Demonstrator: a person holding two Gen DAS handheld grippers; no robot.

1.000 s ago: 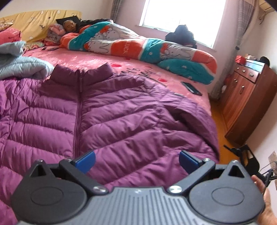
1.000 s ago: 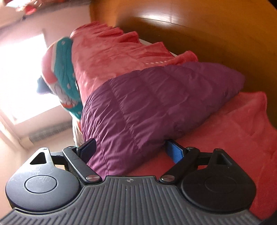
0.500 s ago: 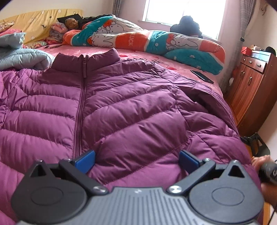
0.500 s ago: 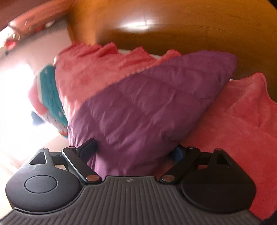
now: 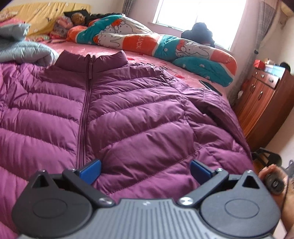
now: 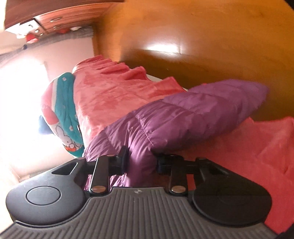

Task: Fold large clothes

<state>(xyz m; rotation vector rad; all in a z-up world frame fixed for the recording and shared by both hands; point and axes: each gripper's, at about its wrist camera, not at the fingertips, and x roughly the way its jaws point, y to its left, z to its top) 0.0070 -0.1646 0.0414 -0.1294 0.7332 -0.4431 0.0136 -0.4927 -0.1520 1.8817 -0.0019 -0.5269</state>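
Left part of the purple down jacket (image 5: 128, 114) is cut off by the frame edge in the left wrist view; the hem is hidden behind the left gripper (image 5: 145, 171). The sleeve's far end is blurred in the right wrist view. The hand (image 5: 275, 182) at the right edge is only partly seen, wrapped around a dark handle.

The jacket is laid front-up and zipped on the pink bedsheet (image 5: 150, 60), collar toward the far side, one sleeve draped over the bed's edge. The left gripper's blue pads (image 5: 91, 171) are spread wide over the lower front panel, fabric lying between them, not pinched.

The right gripper (image 6: 140, 161) is seen closing narrowly, with a bunch of purple sleeve fabric squeezed between its jaws.

Around: a cartoon-print quilt (image 5: 147, 40) is bundled along the far side, a grey garment (image 5: 23, 49) lies beside the collar, a dark phone (image 5: 210, 87) rests near the bed's edge. A wooden cabinet (image 5: 264, 99) stands beyond the bed. A window (image 5: 202, 16) is overexposed.
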